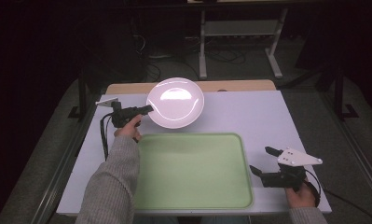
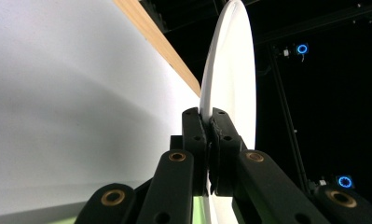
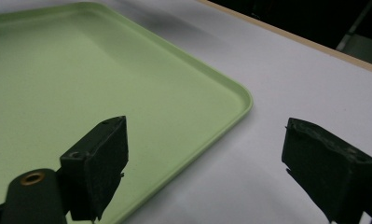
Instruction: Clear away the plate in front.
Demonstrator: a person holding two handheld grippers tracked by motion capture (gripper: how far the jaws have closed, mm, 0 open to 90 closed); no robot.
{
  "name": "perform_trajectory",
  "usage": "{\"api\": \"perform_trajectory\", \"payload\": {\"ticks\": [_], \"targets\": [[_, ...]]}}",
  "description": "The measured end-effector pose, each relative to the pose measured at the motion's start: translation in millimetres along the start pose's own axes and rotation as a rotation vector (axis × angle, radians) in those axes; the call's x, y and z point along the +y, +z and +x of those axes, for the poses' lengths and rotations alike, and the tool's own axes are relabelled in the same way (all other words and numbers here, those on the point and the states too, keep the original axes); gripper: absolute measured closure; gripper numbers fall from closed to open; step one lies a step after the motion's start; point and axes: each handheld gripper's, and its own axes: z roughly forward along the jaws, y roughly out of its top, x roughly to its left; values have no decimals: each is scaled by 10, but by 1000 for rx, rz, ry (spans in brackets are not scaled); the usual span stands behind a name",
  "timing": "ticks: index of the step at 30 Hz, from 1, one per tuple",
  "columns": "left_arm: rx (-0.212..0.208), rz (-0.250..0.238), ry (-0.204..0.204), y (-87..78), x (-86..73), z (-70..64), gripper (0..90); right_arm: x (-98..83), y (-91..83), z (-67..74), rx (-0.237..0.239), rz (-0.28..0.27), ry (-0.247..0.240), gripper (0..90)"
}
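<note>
Left gripper (image 1: 148,109) is clamped on the rim of the white plate (image 1: 175,102) (bare); right gripper (image 1: 263,161) jaws apart beside the green tray (image 1: 193,170), nothing in it.

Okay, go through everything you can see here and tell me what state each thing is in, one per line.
White plate: held by its rim, tilted, off the tray.
Left gripper: shut on the plate's rim.
Right gripper: open, holding nothing, beside the tray.
Green tray: flat on the table, nothing on it.
</note>
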Motion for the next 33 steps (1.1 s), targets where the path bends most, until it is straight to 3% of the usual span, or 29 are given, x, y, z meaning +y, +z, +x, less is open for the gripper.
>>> {"api": "perform_trajectory", "payload": {"ticks": [7,19,33], "targets": [[-13,3,16,-82,-48,-28,869,-7,14,4,-3,7,0,137],[-4,14,20,-247,-118,51,869,-14,21,8,-8,11,2,137],[3,59,81,-372,-210,55,869,-13,17,11,-5,9,3,137]]}}
